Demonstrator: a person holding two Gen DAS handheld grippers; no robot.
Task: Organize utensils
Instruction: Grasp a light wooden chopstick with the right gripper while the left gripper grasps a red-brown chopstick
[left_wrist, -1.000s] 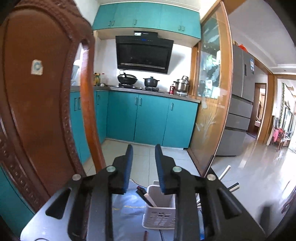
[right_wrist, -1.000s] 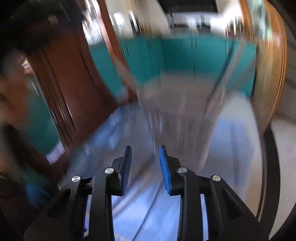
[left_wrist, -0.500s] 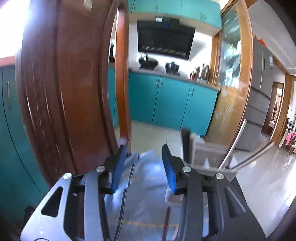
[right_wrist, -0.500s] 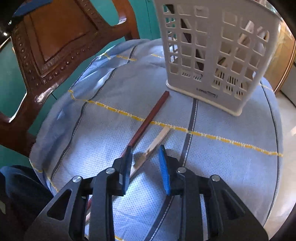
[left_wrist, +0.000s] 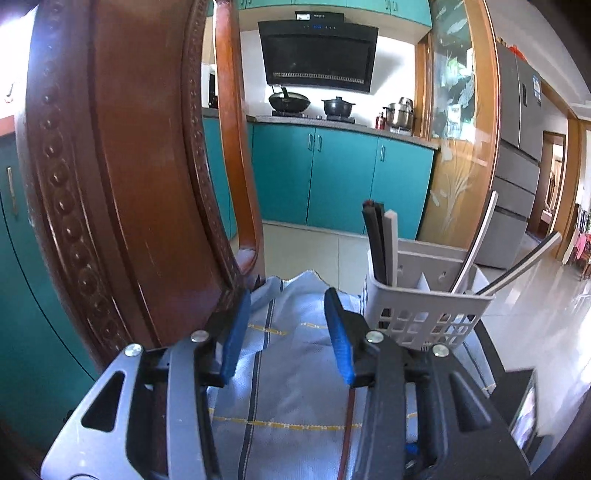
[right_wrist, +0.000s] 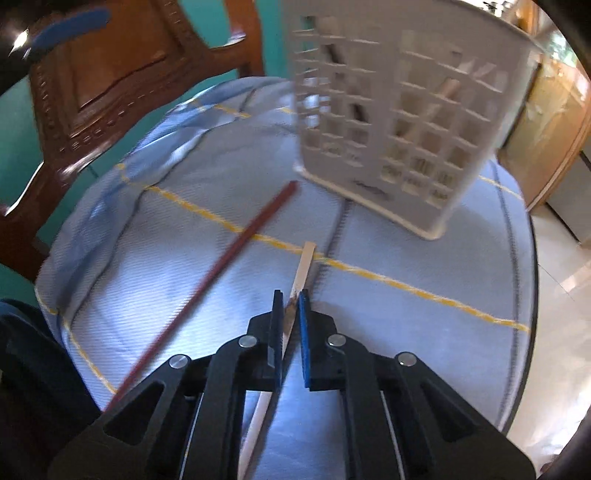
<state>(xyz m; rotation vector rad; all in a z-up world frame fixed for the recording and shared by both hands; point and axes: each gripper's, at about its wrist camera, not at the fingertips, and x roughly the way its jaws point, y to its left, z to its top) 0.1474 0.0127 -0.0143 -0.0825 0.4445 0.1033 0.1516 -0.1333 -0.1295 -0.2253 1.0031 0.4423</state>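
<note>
Pale chopstick (right_wrist: 306, 264) is pinched in the closed right gripper (right_wrist: 291, 301) on the cloth (right_wrist: 192, 258): pick-up step. Left gripper (left_wrist: 286, 325) has just been opening, now half wide & empty. Next, prob. lift the stick into the basket (right_wrist: 406, 122)

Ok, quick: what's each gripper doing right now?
Left gripper: open, holding nothing.
Right gripper: just closed on the pale chopstick.

Carved wooden chair back (left_wrist: 110, 177) crowding left side of cloth-covered table (right_wrist: 184, 280), looming just beside left gripper (left_wrist: 288, 328); white slotted basket (right_wrist: 399, 122) blocking far right of cloth, utensil handles (left_wrist: 476, 243) sticking up and out of it; open cloth lying between chair and basket; dark red chopstick (right_wrist: 221, 266) lying diagonally across near cloth, left of right gripper (right_wrist: 291, 299); floor beyond table edge staying clear
</note>
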